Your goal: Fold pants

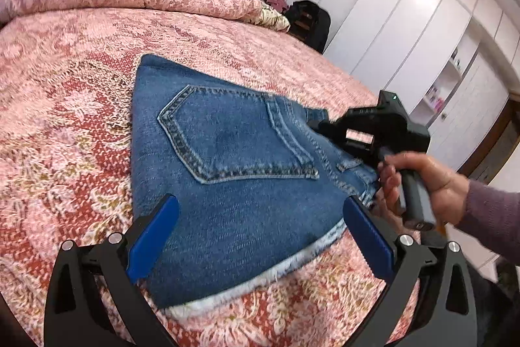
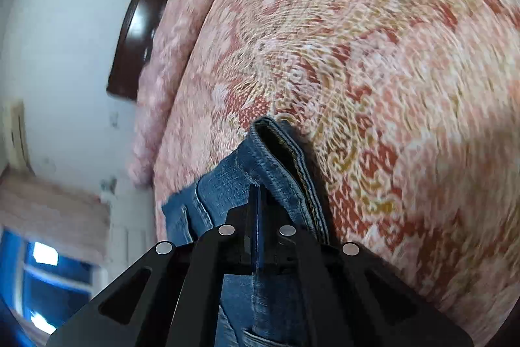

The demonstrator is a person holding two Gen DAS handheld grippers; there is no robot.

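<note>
- Denim pants [image 1: 234,184] look thick, heavy, yet floppy; waistband offers the firmest hold.
- Right gripper [image 2: 256,194] pinches the waistband; left gripper [image 1: 260,236] stands spread, empty.

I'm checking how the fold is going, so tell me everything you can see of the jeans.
The jeans are blue denim, folded compactly on the patterned bedspread, back pocket up, frayed pale hem nearest the open left gripper. The right gripper is shut on the waistband edge, which lifts there.
</note>
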